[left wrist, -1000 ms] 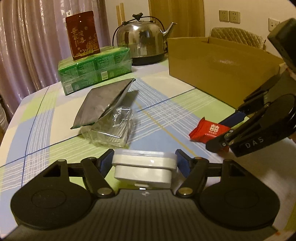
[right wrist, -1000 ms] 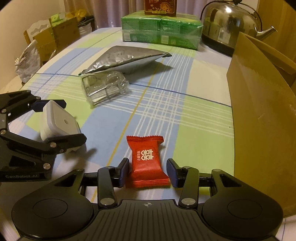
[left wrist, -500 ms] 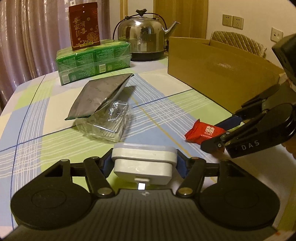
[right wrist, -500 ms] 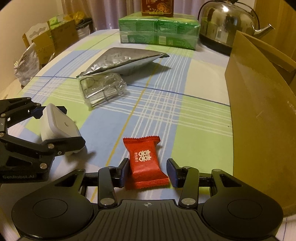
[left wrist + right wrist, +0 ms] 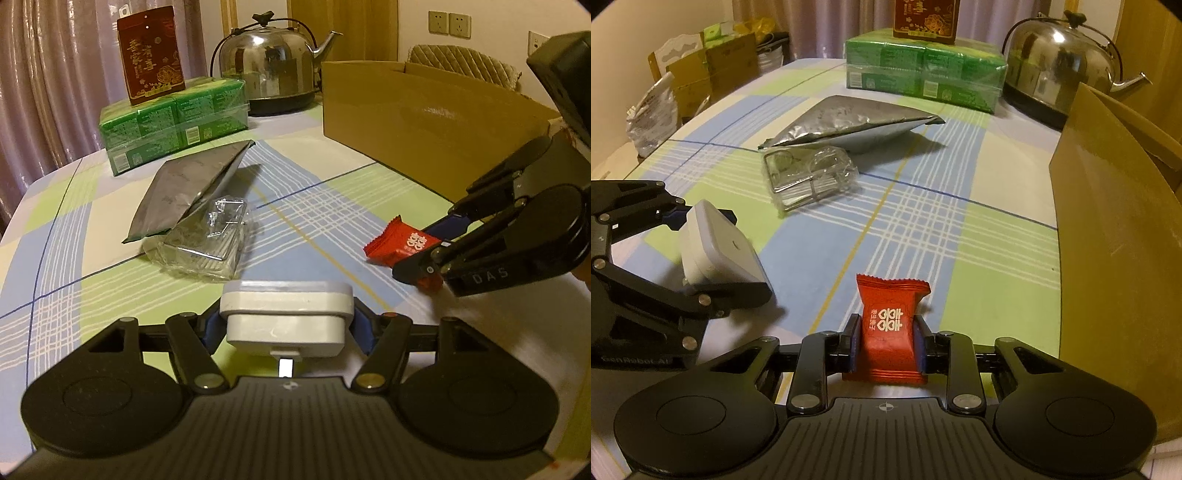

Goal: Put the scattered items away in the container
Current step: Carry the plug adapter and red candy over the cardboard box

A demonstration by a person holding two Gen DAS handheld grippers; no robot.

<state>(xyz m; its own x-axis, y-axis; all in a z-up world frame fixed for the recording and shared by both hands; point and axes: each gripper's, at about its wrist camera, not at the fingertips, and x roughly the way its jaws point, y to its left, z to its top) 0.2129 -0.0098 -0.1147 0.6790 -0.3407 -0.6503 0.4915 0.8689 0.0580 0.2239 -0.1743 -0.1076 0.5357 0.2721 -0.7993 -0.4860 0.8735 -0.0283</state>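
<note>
Left gripper (image 5: 286, 325): jaws clamped on a smooth white rounded-square charger (image 5: 286, 317), held above the checked tablecloth (image 5: 923, 221). Right gripper (image 5: 885, 341): jaws clamped on a glossy red crimped candy packet (image 5: 888, 325). The plain cardboard box (image 5: 424, 122) stands to the right, near both.

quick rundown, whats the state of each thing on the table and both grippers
left hand-held gripper: shut on the white charger, off the table
right hand-held gripper: shut on the red candy
cardboard box: open-topped, inside hidden
foil pouch: lying flat, one edge on the clear pack
clear pack: lying on the table
green cartons: wrapped, stacked
red box: upright on the cartons
kettle: lid on
</note>
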